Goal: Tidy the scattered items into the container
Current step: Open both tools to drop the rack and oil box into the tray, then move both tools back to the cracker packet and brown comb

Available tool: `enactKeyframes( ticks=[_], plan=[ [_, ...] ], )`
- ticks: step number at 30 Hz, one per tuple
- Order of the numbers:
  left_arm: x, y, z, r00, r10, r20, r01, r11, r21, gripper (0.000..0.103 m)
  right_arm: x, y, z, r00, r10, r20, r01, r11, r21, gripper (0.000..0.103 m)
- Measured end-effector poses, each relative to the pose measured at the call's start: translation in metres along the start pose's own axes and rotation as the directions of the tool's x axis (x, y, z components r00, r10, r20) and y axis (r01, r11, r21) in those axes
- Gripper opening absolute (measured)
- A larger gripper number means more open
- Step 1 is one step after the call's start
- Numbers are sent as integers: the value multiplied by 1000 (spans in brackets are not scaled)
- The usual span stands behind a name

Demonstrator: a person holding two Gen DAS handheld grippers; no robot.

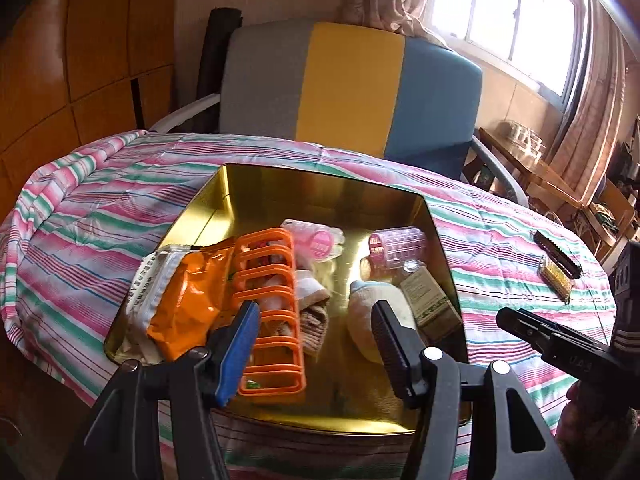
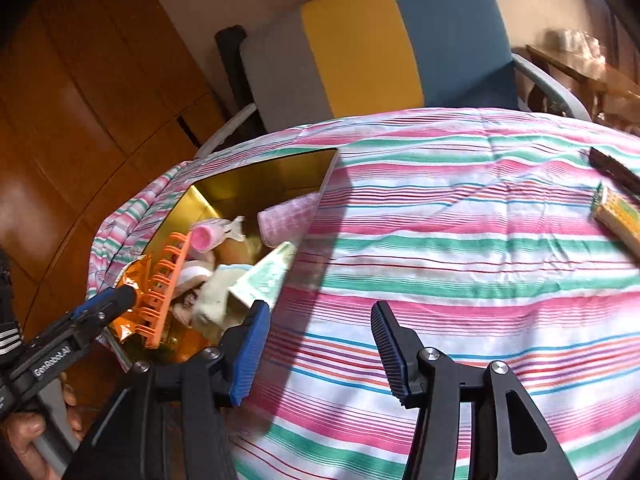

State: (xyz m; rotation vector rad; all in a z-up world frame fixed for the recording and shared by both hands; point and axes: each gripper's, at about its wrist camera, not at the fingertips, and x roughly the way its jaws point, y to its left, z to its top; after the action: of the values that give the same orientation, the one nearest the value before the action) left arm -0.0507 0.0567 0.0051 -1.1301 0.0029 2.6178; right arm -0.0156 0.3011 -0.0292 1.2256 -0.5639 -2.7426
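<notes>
**Desk:** Nearest the lens, what did the left gripper show?

**Photographer:** Its 2 jaws stood parted and grasped nothing as it hovered over the gold tin. Below its blue pad lay an orange plastic rack, beside an orange snack packet.

**Desk:** And what else sat in the tin?

**Photographer:** 2 pink hair rollers, a pale cloth bundle and a small green-printed box, all inside on the gold floor.

**Desk:** The right gripper?

**Photographer:** Released too, jaws apart with nothing between them, above the striped bedcover just beside the tin's right wall. A hand at the lower left gripped the other tool's handle.

**Desk:** Was anything outside the tin?

**Photographer:** 2 items remained on the cover, well apart from the tin at the far right: a dark comb and a yellow packet touching it. A grey, yellow and blue chair stood behind.
</notes>
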Motion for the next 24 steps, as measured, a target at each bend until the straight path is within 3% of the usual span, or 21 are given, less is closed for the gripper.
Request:
enactKeyframes(
  ticks=[6,12,19,24],
  plan=[
    [4,-69,1,991,-125,-45,130,983,131,61,-30,-87,-4,991,-133,19,130,983,127,62],
    [19,-145,-16,959,-240,-153,274,925,264,62,-66,-173,21,961,-273,55,256,944,205,72],
    [40,-193,-41,918,-283,-277,370,863,344,62,-68,-247,85,913,-404,56,388,903,182,73],
    [59,-197,-43,906,-276,-322,379,868,322,62,-44,-283,137,891,-453,37,443,883,152,76]
  ],
)
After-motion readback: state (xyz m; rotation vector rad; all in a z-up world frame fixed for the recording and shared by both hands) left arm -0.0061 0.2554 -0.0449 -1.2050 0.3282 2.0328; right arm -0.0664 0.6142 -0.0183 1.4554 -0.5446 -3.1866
